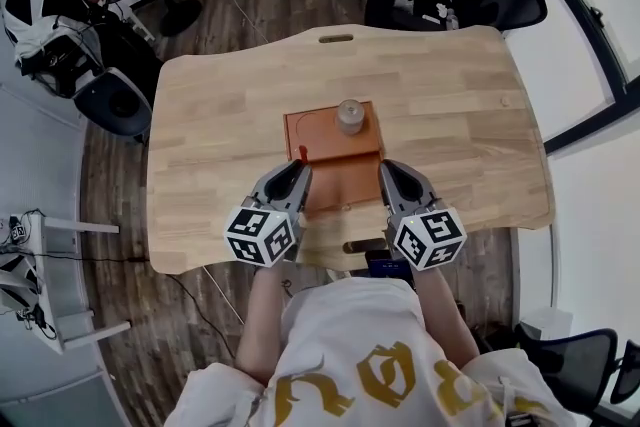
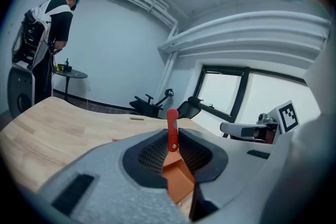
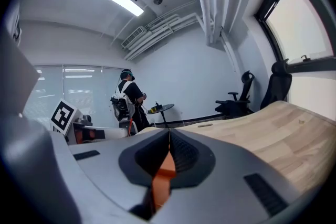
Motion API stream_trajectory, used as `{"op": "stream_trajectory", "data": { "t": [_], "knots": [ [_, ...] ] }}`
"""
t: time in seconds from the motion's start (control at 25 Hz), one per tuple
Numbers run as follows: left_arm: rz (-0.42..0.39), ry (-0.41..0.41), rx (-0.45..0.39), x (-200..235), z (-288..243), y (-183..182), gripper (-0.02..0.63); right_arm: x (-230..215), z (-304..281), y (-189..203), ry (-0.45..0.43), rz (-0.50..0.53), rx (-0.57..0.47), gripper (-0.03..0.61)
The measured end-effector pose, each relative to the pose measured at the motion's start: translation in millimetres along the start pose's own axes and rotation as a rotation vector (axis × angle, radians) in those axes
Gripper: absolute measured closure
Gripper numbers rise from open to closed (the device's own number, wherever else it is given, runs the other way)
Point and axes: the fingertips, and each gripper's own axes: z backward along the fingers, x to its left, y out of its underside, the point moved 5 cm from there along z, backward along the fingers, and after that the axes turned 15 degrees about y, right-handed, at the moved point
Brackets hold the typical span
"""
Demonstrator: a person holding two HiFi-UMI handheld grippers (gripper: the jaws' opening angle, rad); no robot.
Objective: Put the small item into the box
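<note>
The box (image 1: 312, 137), flat and orange-brown, lies open on the table (image 1: 450, 105), its lid flap (image 1: 345, 183) folded toward the near edge, 1 red tab (image 1: 299, 153) at its left. The small item (image 1: 350, 115), a pale round jar, stands upright inside by the far wall.

Grey left claw (image 1: 299, 167) and right claw (image 1: 386, 168); black ribbed pads (image 2: 149, 155); black-and-white marker cubes (image 1: 260, 233) behind. White shirt (image 1: 350, 335), gold print.

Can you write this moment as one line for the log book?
left tool: shut on orange box | right tool: shut on orange box | small round container: sits in box's far half
</note>
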Motion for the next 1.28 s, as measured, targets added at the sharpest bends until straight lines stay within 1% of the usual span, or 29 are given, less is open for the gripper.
{"op": "stream_trajectory", "data": {
  "t": [0.08,0.2,0.4,0.88,1.04,1.16,1.28],
  "knots": [
    [0.01,-0.017,-0.005,8,-2,-1,0.552,2,-8,2,-0.016,0.018,0.006,0.566],
    [0.014,-0.029,0.008,14,-7,-3,0.552,-1,-19,4,-0.017,0.026,0.022,0.566],
    [0.041,-0.049,0.035,27,-6,9,0.552,-2,-31,12,-0.011,0.034,0.052,0.566],
    [0.089,-0.04,0.101,39,-22,31,0.552,-10,-46,28,-0.003,0.052,0.114,0.566],
    [0.117,-0.037,0.146,43,-27,44,0.552,-13,-49,37,0.004,0.094,0.141,0.566],
    [0.146,-0.032,0.199,45,-32,57,0.552,-17,-52,44,0.008,0.092,0.162,0.566],
    [0.156,-0.036,0.24,48,-38,66,0.552,-24,-56,49,0.01,0.097,0.181,0.566]
  ]
}}
